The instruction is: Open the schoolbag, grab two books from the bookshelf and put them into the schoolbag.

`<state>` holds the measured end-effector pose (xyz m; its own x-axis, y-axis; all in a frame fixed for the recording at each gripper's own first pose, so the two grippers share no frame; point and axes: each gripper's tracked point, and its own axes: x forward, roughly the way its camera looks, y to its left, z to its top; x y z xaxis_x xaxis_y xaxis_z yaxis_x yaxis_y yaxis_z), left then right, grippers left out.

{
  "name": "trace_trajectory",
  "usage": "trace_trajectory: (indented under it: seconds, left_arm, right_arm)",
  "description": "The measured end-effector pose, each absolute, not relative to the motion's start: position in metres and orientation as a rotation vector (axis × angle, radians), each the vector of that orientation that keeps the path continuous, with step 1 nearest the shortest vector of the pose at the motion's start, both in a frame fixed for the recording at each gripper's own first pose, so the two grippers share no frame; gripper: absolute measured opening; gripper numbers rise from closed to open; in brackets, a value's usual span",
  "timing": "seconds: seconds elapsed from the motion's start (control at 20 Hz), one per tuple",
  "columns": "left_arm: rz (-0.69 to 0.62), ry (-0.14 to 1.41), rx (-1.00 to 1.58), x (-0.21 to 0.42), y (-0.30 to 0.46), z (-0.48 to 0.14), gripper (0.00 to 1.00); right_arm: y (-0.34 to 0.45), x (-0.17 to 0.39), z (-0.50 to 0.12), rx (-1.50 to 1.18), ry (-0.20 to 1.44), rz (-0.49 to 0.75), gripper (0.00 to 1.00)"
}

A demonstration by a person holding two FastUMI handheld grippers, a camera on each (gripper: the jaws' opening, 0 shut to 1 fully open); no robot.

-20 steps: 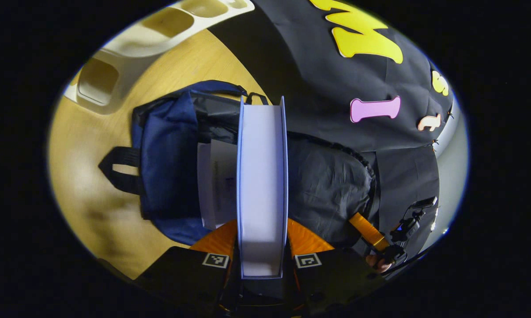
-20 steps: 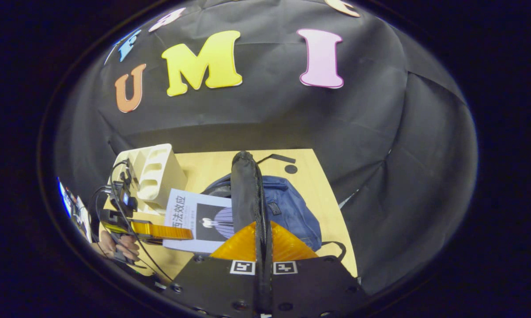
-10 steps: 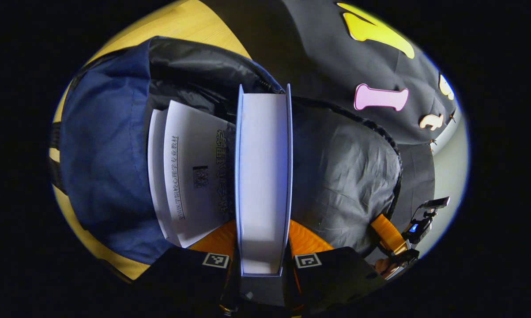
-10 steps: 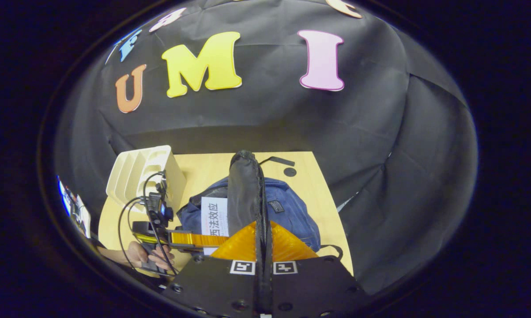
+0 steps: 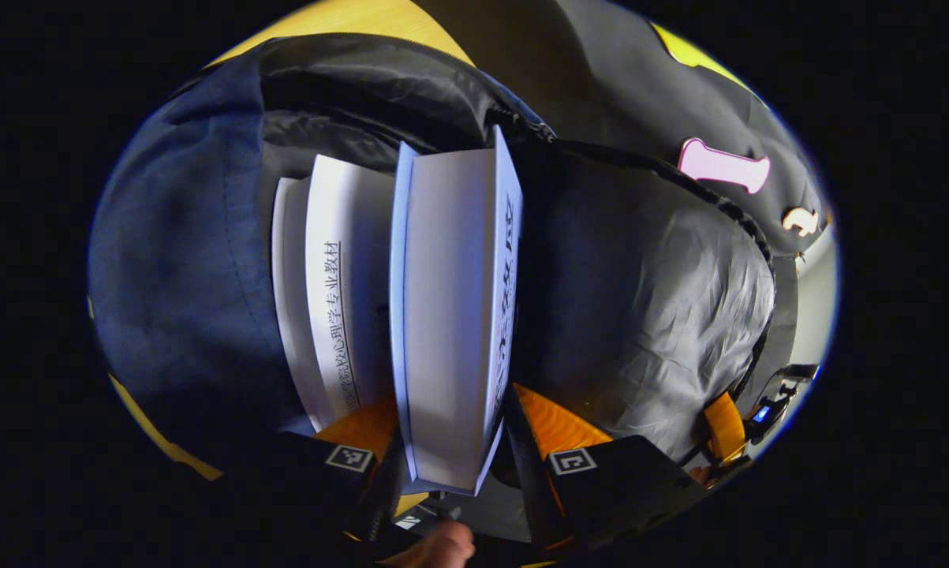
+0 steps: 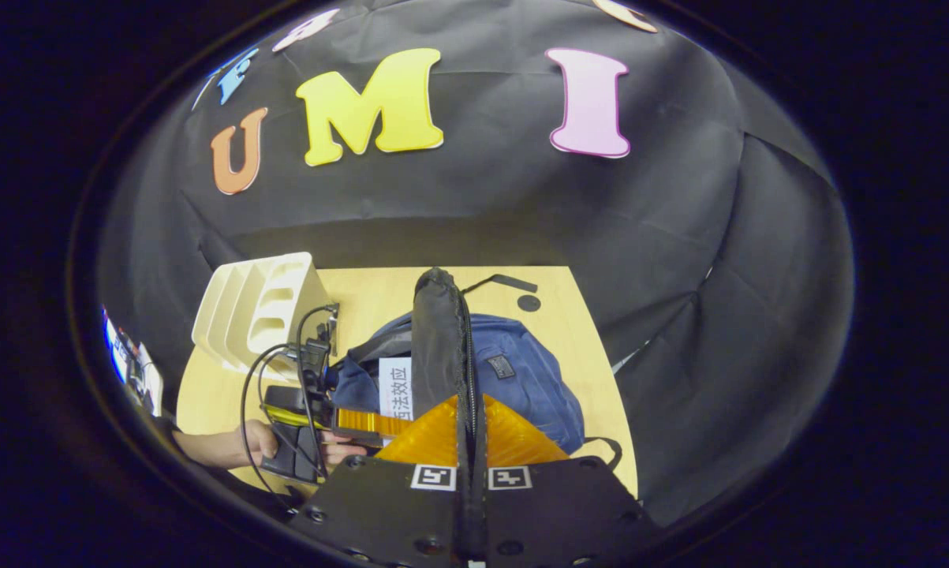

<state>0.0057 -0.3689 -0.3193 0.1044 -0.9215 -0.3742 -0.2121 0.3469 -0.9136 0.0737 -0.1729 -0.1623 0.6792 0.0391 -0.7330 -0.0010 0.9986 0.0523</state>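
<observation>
Blue fabric of the schoolbag (image 5: 174, 260) spreads wide in the left gripper view, its mouth open and its dark lining (image 5: 640, 308) showing. Inside the opening lies a first book (image 5: 328, 292), pale cover up, and beside it a second book (image 5: 450, 315) stands edge-on, its page block facing the camera, tilted a little and reaching into the bag. The left hand-held gripper (image 5: 450, 442) has its fingers spread apart on either side of this second book; whether they press on it or have let go cannot be told. In the right gripper view the schoolbag (image 6: 521, 379) lies on the wooden table (image 6: 569, 331), with the white bookshelf (image 6: 257, 308) near it at the table's far left. The right hand-held gripper (image 6: 466, 418) is closed on the bag's dark flap (image 6: 439, 331), holding it raised so the mouth is open. There too the left hand-held gripper (image 6: 364, 422), held by a hand (image 6: 265, 438), reaches into the bag beside the second book (image 6: 397, 386).
</observation>
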Motion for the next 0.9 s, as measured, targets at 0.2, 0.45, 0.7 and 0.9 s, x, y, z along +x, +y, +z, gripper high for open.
trace_trajectory:
  seconds: [0.2,0.45,0.7,0.9]
  left_arm:
    - [-0.656,1.483,-0.994,-0.009,-0.353,-0.320,0.85]
    - [-0.560,1.402,-0.654,-0.001,-0.298,-0.302,0.80]
    - [-0.500,1.276,-0.358,0.005,-0.237,-0.266,0.79]
    - [-0.414,1.204,-0.190,0.004,-0.181,-0.247,0.79]
  right_arm:
    - [-0.171,0.076,-0.164,0.055,0.826,0.023,0.00]
    - [-0.159,0.076,-0.163,0.076,0.817,0.032,0.00]
    - [-0.136,0.070,-0.162,0.092,0.799,0.054,0.00]
    - [-0.112,0.066,-0.166,0.110,0.794,0.089,0.00]
